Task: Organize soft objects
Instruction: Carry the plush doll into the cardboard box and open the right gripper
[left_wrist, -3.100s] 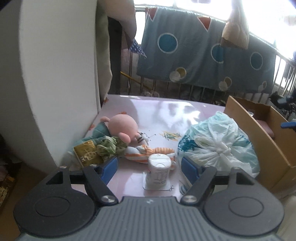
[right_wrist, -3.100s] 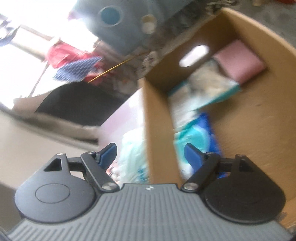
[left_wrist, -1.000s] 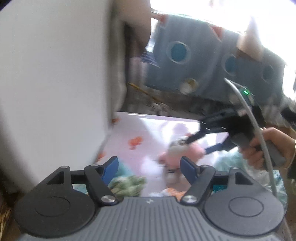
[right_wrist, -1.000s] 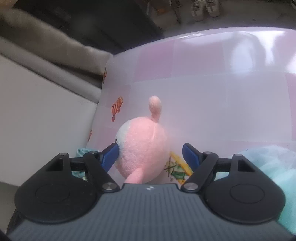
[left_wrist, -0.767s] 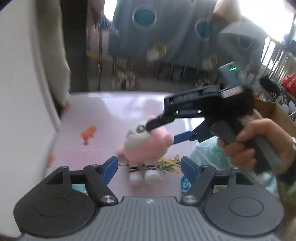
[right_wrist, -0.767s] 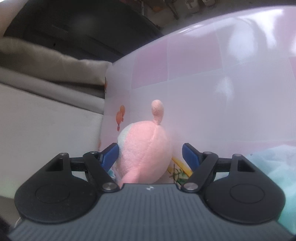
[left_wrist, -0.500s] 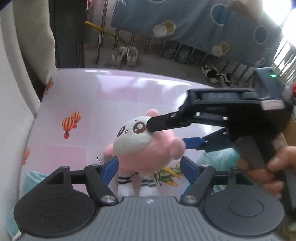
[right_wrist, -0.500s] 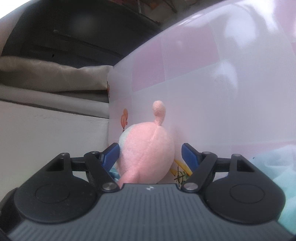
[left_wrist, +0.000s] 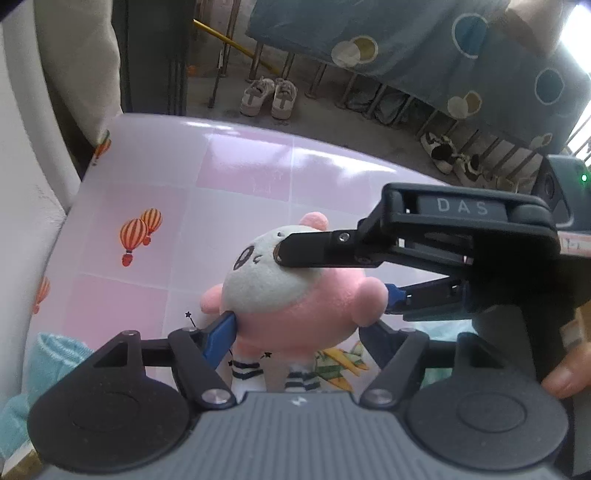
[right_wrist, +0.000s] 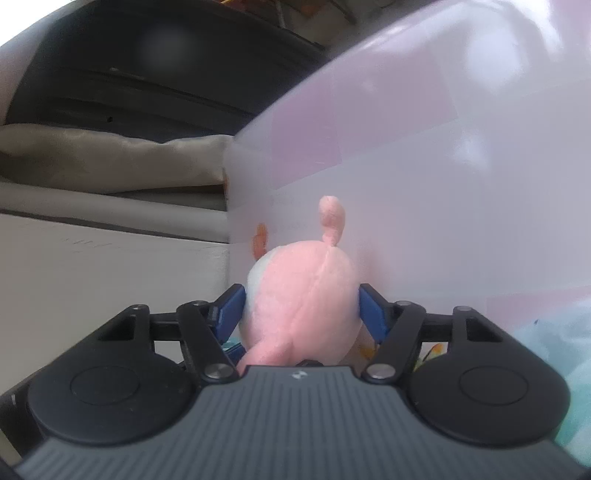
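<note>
Round pink plush doll with a white face (left_wrist: 295, 295) upright on the pink checked tabletop (left_wrist: 240, 170); right gripper (right_wrist: 301, 306) closing, blue pads touching both its sides; left gripper (left_wrist: 295, 328) apart around its lower body, left pad touching.

Pink-and-white checked tabletop (left_wrist: 240, 158) printed with orange balloons (left_wrist: 135, 240). Behind it stood a grey concrete floor (left_wrist: 317, 118) with pairs of shoes (left_wrist: 267, 96), a railing draped in blue circle-patterned cloth (left_wrist: 424, 48), and a white panel (right_wrist: 110, 273) at left.
</note>
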